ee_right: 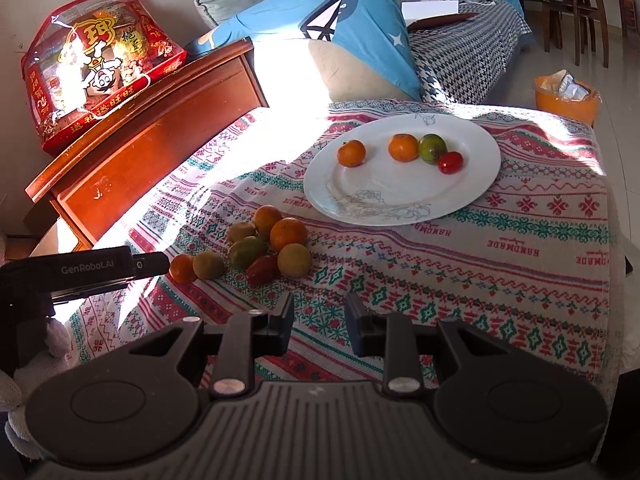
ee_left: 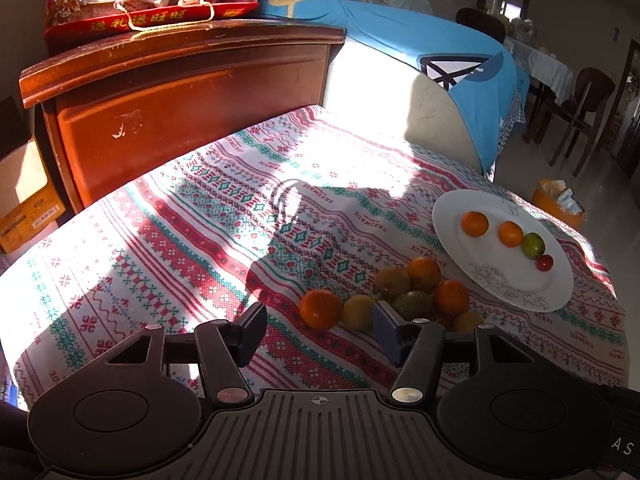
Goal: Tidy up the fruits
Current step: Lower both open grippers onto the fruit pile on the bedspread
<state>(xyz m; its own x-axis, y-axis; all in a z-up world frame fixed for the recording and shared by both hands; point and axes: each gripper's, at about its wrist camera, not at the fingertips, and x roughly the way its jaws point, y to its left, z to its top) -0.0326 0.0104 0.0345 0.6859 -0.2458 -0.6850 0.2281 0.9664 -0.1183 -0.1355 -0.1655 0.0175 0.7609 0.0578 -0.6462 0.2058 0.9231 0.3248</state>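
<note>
While the loose fruit pile lies on the bench beside the plate, the left gripper, fingers wide and empty, sits nearest, probably just short of its end orange; the right gripper, half-open and empty, hangs farther back.

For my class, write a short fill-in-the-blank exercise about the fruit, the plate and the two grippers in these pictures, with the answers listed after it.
1. The white plate holds ____ fruits, lined up in a row.
2. The small red fruit at the end of that row touches a ____ one.
3. The pile of fruit lies on the patterned ____, beside the plate.
4. The left gripper and the right gripper are both ____ and hold nothing.

Answers: four; green; tablecloth; open
</note>
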